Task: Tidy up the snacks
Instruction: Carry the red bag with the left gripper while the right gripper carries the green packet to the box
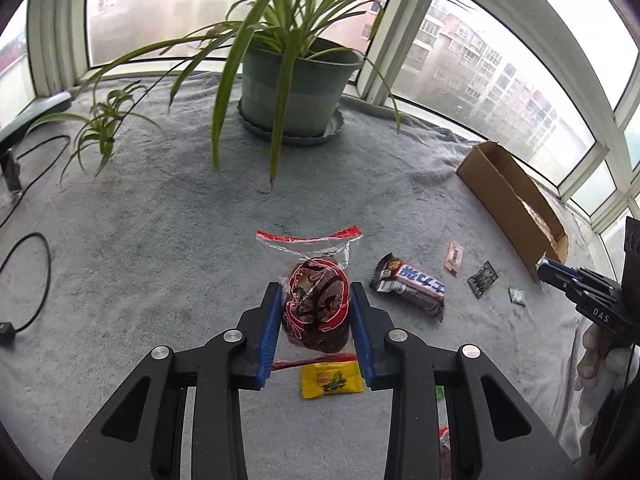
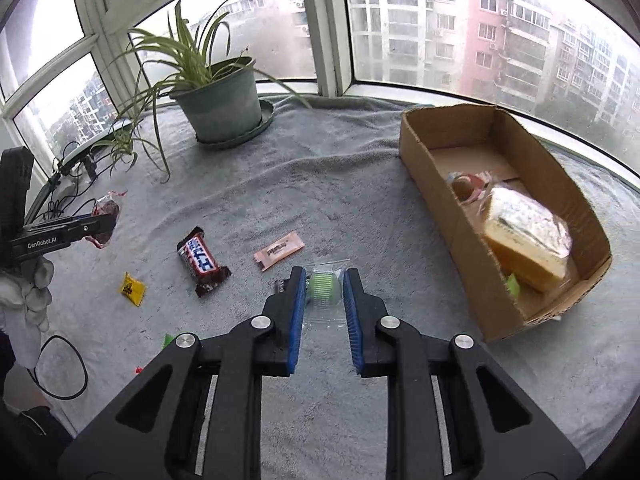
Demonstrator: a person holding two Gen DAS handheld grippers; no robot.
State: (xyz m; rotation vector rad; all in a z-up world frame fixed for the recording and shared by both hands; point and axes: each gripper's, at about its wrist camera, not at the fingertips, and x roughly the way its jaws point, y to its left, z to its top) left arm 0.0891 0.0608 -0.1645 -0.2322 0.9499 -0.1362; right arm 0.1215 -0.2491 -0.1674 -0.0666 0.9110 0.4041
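Both grippers are now carrying a snack, so the step in hand is the transfer to the cardboard box (image 2: 436, 184). The left gripper (image 1: 316, 312) pinches a clear packet of dark red dried fruit (image 1: 316, 304) between its blue pads. It hangs above the grey towel (image 1: 160, 240), with a yellow candy packet (image 1: 332, 380) lying just under it. The right gripper (image 2: 323, 292) is pressed together on a small clear packet with a green sweet (image 2: 322, 286) inside.

The next move, I think, calls for bringing each packet over the near wall of the box and opening the jaws only above its floor. The box stands at the right edge of the towel and already holds a yellow wrapped cake (image 2: 528, 236).

A Snickers bar (image 2: 202, 262), a pink sachet (image 2: 279, 255) and a small black sachet (image 1: 483, 279) lie on the towel in the middle, not yet sorted. The potted spider plant (image 2: 220, 108) stands far back near the window, well apart from the route.
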